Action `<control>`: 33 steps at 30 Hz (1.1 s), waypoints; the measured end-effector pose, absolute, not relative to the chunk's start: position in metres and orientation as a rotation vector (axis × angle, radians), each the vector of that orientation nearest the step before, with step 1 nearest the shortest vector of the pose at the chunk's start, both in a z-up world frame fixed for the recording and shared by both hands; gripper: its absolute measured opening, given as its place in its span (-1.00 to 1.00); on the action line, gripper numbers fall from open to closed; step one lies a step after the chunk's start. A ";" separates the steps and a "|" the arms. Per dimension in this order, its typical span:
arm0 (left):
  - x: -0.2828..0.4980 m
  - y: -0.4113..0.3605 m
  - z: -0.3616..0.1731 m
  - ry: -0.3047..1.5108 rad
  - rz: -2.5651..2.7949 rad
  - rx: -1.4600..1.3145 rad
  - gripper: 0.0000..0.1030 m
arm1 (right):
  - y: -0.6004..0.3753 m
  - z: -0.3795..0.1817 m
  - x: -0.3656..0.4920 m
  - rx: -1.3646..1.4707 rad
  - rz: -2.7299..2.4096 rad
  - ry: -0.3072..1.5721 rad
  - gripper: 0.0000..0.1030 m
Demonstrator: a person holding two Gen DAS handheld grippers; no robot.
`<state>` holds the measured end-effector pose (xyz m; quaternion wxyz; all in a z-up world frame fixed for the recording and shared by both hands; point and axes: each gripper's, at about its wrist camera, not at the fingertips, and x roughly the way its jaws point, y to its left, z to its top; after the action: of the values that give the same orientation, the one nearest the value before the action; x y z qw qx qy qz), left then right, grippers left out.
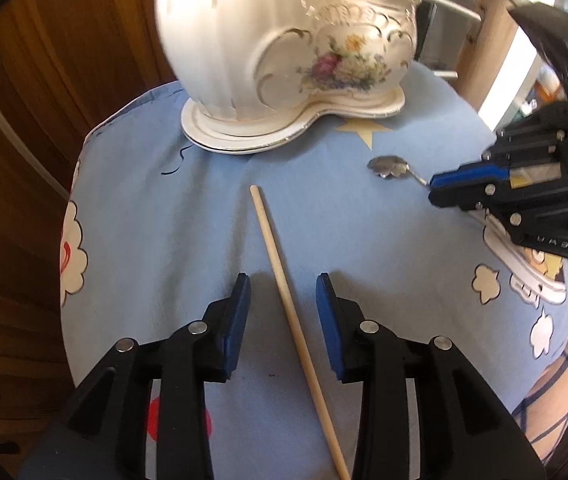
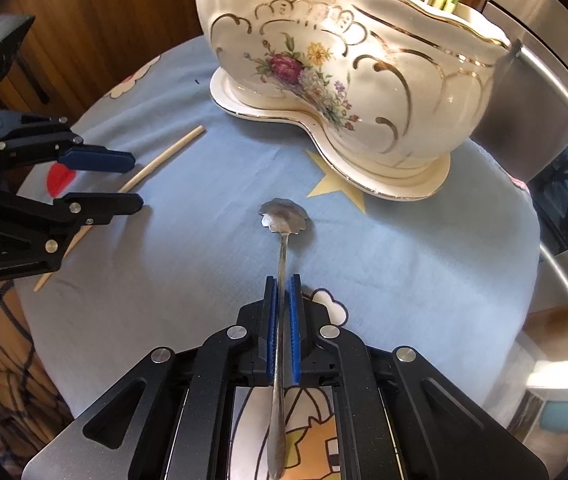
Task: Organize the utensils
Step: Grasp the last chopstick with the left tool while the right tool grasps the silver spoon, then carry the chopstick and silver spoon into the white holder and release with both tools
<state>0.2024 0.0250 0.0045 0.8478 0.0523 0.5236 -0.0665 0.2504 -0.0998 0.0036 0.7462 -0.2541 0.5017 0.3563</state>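
Blue cloth (image 1: 172, 216): covers the round table, printed with clouds and a star.
Left wrist view: left gripper (image 1: 283, 292) with jaws apart, straddling the wooden chopstick (image 1: 284, 276), pads clear of it; the chopstick lies flat on the cloth.
Porcelain holder (image 1: 284, 40): floral, standing beyond the chopstick.
Right wrist view: right gripper (image 2: 283, 280) with jaws narrow, pads clamped on the metal spoon (image 2: 282, 240) handle; scalloped bowl on the cloth near the holder's base.

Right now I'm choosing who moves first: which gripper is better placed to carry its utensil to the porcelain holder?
Right. The right gripper is shut on the spoon; the left gripper stands open around the chopstick.
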 end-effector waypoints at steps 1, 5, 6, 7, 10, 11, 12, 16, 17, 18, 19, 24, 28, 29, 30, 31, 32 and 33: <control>0.205 0.025 0.005 1.119 -0.147 0.120 -0.34 | -0.097 0.004 0.251 -0.579 0.778 1.104 -0.86; 0.215 0.026 0.006 1.165 -0.170 0.135 -0.51 | -0.083 0.005 0.253 -0.669 0.776 1.137 -0.86; 0.218 0.027 0.006 1.173 -0.174 0.130 -0.60 | -0.081 0.005 0.254 -0.682 0.778 1.146 -0.86; 0.221 0.029 0.007 1.185 -0.176 0.126 -0.64 | -0.079 0.005 0.255 -0.694 0.783 1.155 -0.86; 0.223 0.037 0.007 1.206 -0.176 0.133 -0.89 | -0.075 0.006 0.255 -0.716 0.793 1.153 -0.88; 0.224 0.039 0.008 1.209 -0.181 0.127 -0.91 | -0.074 0.006 0.254 -0.721 0.792 1.146 -0.89; 0.224 0.042 0.008 1.207 -0.186 0.117 -0.91 | -0.071 0.004 0.252 -0.722 0.791 1.138 -0.90; 0.216 0.053 0.010 1.167 -0.177 0.063 -0.91 | -0.079 0.005 0.243 -0.661 0.808 1.111 -0.92; 0.214 0.056 0.012 1.150 -0.175 0.052 -0.91 | -0.081 0.007 0.241 -0.647 0.811 1.100 -0.92; 0.211 0.059 0.016 1.125 -0.172 0.038 -0.91 | -0.083 0.009 0.239 -0.631 0.815 1.089 -0.92; 0.208 0.060 0.019 1.105 -0.170 0.027 -0.91 | -0.087 0.012 0.237 -0.604 0.821 1.072 -0.92; 0.196 0.077 0.044 0.987 -0.145 -0.031 -0.91 | -0.107 0.030 0.230 -0.479 0.830 0.982 -0.92; 0.186 0.079 0.066 0.885 -0.130 -0.067 -0.91 | -0.128 0.049 0.223 -0.366 0.835 0.906 -0.92; 0.181 0.081 0.072 0.857 -0.119 -0.069 -0.91 | -0.133 0.053 0.222 -0.339 0.836 0.891 -0.92; 0.178 0.081 0.078 0.835 -0.117 -0.071 -0.91 | -0.137 0.058 0.220 -0.310 0.838 0.872 -0.92; 0.177 0.083 0.085 0.802 -0.117 -0.077 -0.91 | -0.139 0.063 0.221 -0.274 0.838 0.850 -0.92; 0.176 0.084 0.090 0.779 -0.111 -0.081 -0.91 | -0.143 0.067 0.220 -0.247 0.838 0.832 -0.92; 0.177 0.084 0.094 0.760 -0.110 -0.084 -0.91 | -0.148 0.069 0.220 -0.227 0.839 0.820 -0.92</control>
<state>0.1769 0.0836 0.0942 0.9263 -0.0411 0.3708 -0.0537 0.2203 -0.1481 0.0691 0.8268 -0.1067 0.3860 0.3951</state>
